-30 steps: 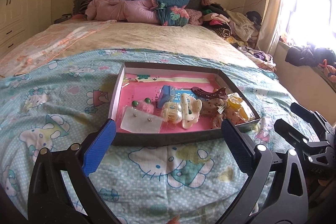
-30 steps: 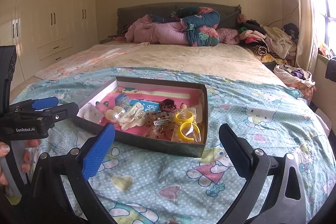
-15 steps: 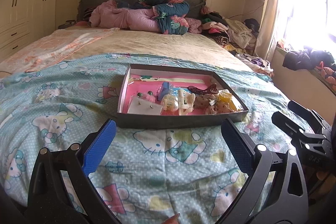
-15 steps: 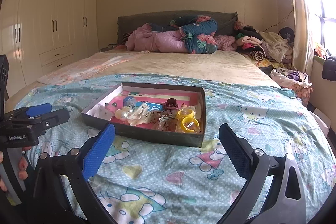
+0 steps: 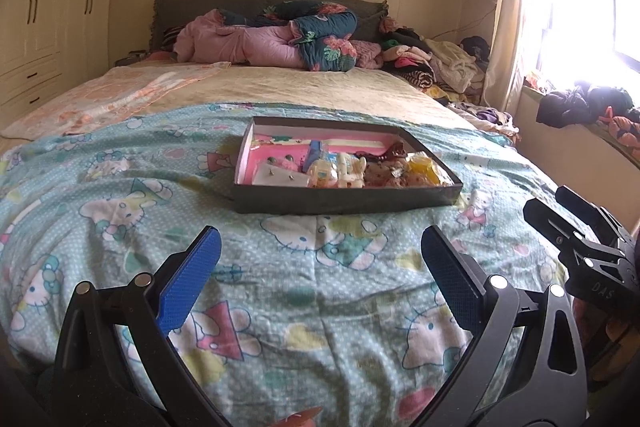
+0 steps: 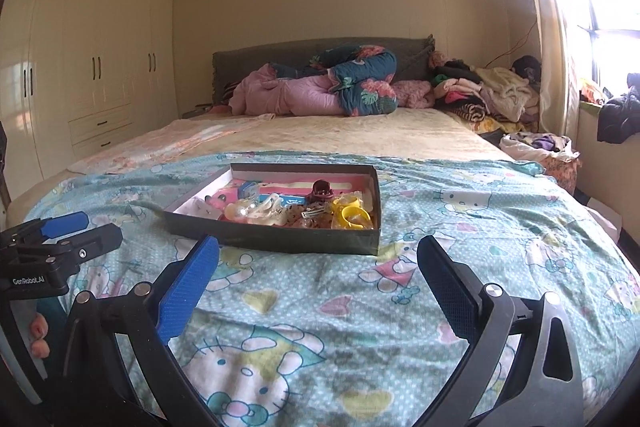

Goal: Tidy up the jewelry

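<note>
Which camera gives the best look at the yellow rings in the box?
The right wrist view: the yellow rings sit unobstructed at the tray's near right corner. The left wrist view shows only a yellowish blur there.

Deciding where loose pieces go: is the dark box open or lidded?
Open: the dark box has no lid, and hair clips and yellow rings show inside.

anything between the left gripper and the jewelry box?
Nothing but bare Hello Kitty bedspread between the left gripper and the jewelry box; the left wrist view shows it. Jaws open, empty.
</note>
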